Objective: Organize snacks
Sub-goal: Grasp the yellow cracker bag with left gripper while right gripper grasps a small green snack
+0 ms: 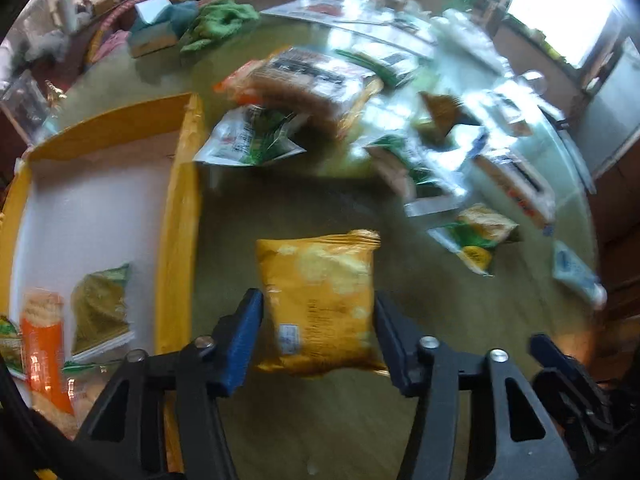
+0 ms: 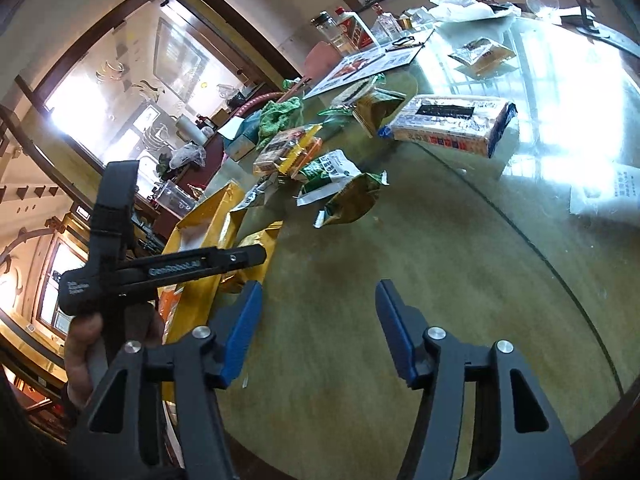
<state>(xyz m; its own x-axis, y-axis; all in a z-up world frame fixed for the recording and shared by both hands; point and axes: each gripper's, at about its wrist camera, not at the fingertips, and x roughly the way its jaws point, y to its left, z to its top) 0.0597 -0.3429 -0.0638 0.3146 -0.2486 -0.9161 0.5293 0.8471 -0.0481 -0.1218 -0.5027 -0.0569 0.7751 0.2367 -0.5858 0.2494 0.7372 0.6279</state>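
Observation:
My left gripper (image 1: 318,320) is shut on a yellow snack bag (image 1: 320,300) and holds it above the table, just right of a yellow box (image 1: 180,216). The box holds a green packet (image 1: 100,312) and an orange packet (image 1: 42,340). My right gripper (image 2: 318,320) is open and empty above the bare table near its front edge. In the right wrist view the left gripper's black body (image 2: 160,272) shows at the left, beside the yellow box (image 2: 208,216). Several loose snack packets (image 2: 340,180) lie farther back.
The round glass-topped table (image 2: 440,280) carries a large biscuit pack (image 2: 448,124), a green cloth (image 2: 280,116), papers, bottles (image 2: 348,32) and a glass at the back. More packets (image 1: 476,236) lie right of the left gripper. The table edge curves at right.

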